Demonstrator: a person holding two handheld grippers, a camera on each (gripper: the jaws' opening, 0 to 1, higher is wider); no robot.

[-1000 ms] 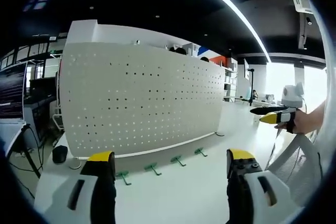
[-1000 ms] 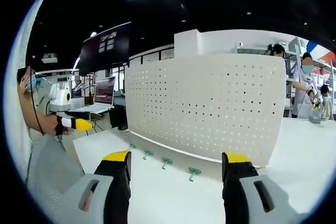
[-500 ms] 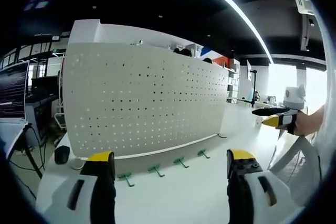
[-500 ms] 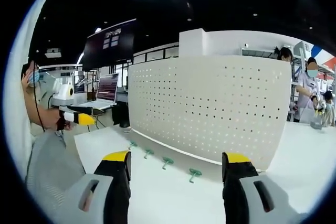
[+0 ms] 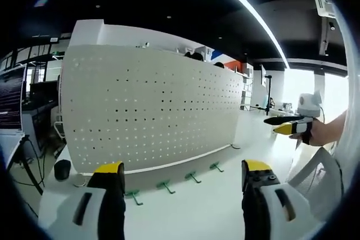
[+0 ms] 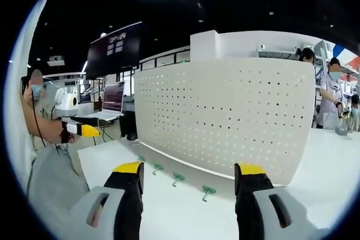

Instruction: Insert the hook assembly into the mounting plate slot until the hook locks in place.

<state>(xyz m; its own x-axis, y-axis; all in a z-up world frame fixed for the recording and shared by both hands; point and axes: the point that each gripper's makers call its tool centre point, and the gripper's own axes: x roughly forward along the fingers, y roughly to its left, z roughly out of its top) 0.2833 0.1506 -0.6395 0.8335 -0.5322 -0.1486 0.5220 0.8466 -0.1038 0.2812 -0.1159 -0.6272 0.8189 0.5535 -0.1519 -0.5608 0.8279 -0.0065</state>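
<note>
A white perforated mounting plate [image 5: 149, 113] is standing upright on the white desk [image 5: 191, 212], its flat face dotted with a regular grid of small round holes. Four small green hooks [image 5: 163, 184] are lying in a row on the desk just in front of the plate's lower edge, apart from one another; in the right gripper view the same hooks [image 6: 178, 178] are lying along the plate [image 6: 225, 116]. Bare smooth desk is lying open between the hooks and both grippers. The left gripper [image 5: 183, 181] is holding its black, yellow-tipped fingers wide apart, gripping nothing, and the right gripper [image 6: 188, 181] is likewise spread and empty. No writing on the plate is readable.
</note>
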